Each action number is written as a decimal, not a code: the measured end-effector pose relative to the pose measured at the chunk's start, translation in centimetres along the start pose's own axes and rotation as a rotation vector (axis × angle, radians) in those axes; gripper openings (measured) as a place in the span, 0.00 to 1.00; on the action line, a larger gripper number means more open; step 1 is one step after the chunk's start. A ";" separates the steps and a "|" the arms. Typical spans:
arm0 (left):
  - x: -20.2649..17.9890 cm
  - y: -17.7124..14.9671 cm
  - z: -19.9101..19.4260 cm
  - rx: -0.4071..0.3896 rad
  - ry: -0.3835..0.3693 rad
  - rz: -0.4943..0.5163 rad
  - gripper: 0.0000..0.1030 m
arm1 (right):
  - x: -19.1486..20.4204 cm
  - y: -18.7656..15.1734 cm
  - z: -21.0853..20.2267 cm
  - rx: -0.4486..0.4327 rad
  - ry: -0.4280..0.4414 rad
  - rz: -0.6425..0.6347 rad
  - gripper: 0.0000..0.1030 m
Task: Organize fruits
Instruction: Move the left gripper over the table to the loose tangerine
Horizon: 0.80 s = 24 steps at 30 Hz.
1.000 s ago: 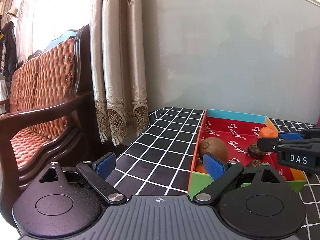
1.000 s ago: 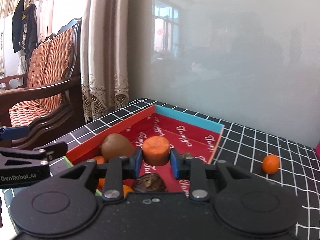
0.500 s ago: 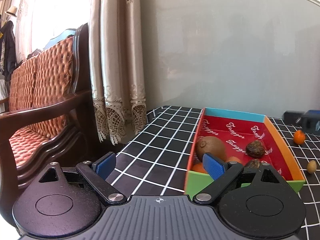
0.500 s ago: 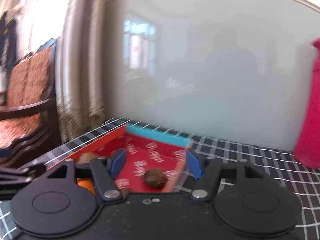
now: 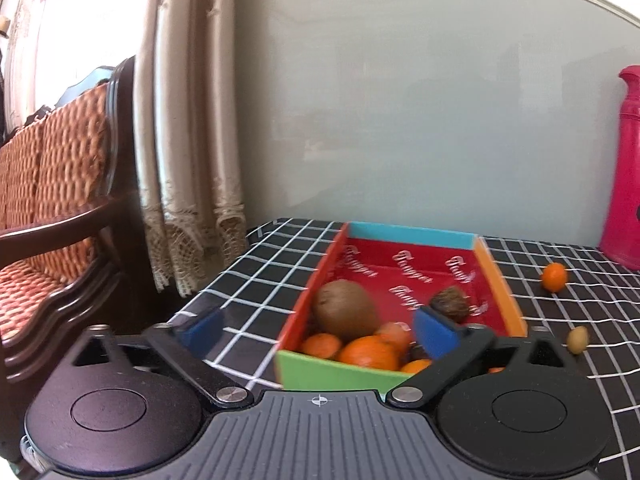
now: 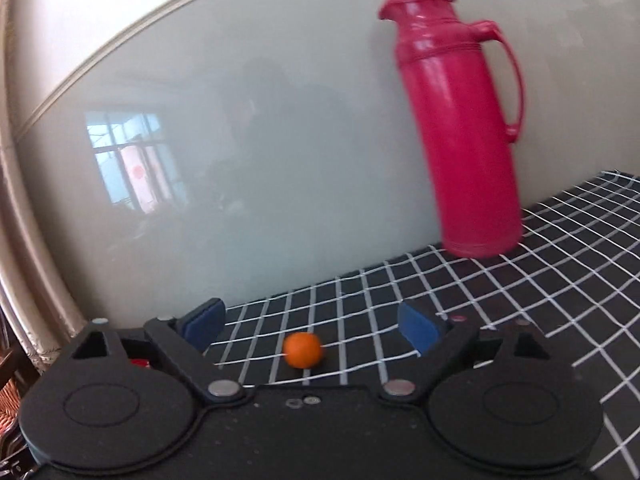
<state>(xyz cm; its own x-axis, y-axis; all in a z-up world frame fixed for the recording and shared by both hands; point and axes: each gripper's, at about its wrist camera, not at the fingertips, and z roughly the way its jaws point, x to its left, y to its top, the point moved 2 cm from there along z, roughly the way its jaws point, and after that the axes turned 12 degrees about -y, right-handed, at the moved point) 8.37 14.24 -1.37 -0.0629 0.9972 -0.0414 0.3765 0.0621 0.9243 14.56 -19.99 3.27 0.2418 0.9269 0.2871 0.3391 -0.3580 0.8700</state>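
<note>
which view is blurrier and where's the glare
Right wrist view is blurrier: the tall pink plastic thermos smears sideways, and the glossy grey wall panel mirrors a bright window. Left wrist view: mild blur, overexposed window behind the beige lace curtain.

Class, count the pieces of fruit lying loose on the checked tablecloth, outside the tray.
2: a small round orange fruit near the pink flask, and a small yellowish oval fruit nearer the camera. Others may sit out of view.

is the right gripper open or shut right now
Open. In the right wrist view the right gripper has its blue pads spread wide with nothing between them; the small orange fruit lies on the tablecloth ahead.
</note>
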 end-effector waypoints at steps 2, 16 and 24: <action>-1.2 0.2 0.1 -0.009 -0.021 0.012 1.00 | -0.8 0.2 -0.2 -0.010 -0.006 -0.020 0.90; -10.6 0.1 1.5 -0.014 -0.175 0.095 1.00 | -5.5 1.4 -1.5 -0.067 -0.096 -0.078 0.90; -15.5 0.7 3.0 -0.023 -0.251 0.120 1.00 | -10.1 1.8 -1.1 -0.098 -0.197 -0.072 0.90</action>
<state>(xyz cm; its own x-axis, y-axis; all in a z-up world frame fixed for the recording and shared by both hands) 12.44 -1.00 -1.20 0.2131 0.9768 -0.0211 0.3465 -0.0554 0.9364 11.72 -29.82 2.37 0.3967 0.9060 0.1475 0.2745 -0.2704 0.9228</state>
